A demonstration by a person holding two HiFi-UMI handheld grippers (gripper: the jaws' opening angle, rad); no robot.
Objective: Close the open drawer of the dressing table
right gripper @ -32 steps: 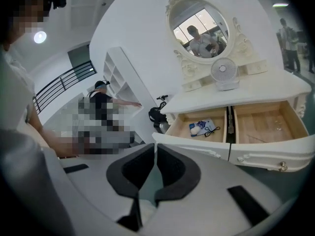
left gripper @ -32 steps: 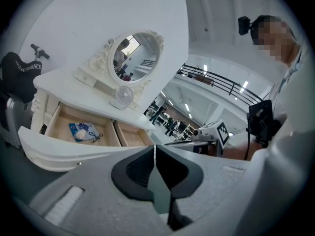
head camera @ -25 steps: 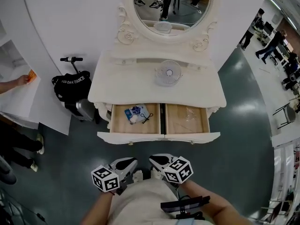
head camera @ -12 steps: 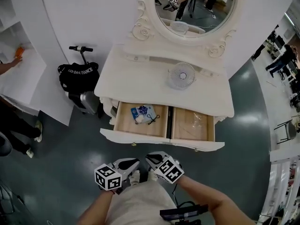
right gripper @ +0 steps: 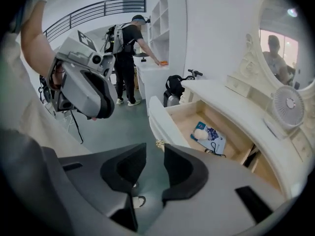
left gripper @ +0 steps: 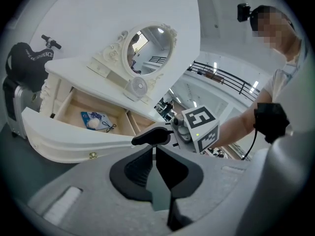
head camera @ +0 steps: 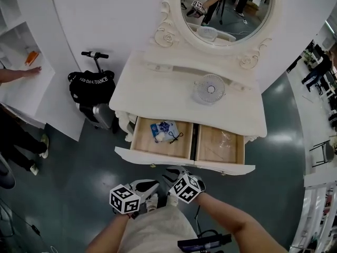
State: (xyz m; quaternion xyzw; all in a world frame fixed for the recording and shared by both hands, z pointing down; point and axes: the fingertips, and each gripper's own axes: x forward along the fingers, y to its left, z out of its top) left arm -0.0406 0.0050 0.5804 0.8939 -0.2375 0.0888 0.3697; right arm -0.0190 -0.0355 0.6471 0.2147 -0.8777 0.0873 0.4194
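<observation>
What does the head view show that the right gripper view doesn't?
Only the head view: the clear plastic bag in the right compartment of the open drawer. Only the right gripper view: the bystander's backpack and the railing. Both: that drawer, the blue packet in its left compartment, the fan on the dressing table, and the scooter.

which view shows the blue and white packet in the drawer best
Right gripper view: the blue and white packet is largest and unobstructed. Head view shows it small from above; left gripper view, small and slanted.
</observation>
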